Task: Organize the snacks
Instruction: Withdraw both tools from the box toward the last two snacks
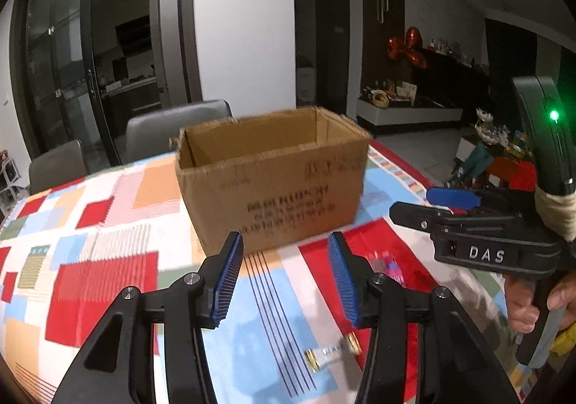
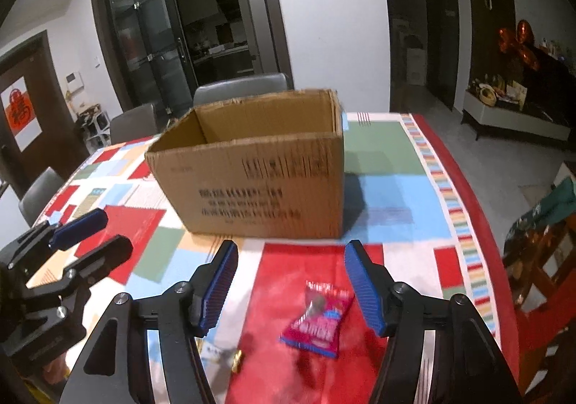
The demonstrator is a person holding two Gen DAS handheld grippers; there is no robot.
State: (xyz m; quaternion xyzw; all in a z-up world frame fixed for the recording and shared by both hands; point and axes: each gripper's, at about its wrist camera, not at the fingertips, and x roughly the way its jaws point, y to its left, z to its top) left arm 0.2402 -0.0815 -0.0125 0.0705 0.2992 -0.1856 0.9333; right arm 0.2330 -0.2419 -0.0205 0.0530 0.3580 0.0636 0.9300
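Observation:
An open cardboard box (image 1: 273, 180) stands on the patchwork tablecloth; it also shows in the right wrist view (image 2: 259, 170). My left gripper (image 1: 285, 278) is open and empty, above the cloth in front of the box. A clear candy with gold ends (image 1: 333, 353) lies below it, also at the bottom of the right wrist view (image 2: 235, 360). My right gripper (image 2: 291, 292) is open and empty above a red snack packet (image 2: 318, 319). The right gripper shows from the side in the left wrist view (image 1: 428, 206), and the left gripper in the right wrist view (image 2: 93, 234).
Grey chairs (image 2: 241, 89) stand behind the table (image 2: 388, 195). The table's red edge (image 2: 478, 209) runs along the right. A low cabinet with clutter (image 2: 511, 108) stands on the floor at the right. Glass doors (image 2: 151, 36) are behind.

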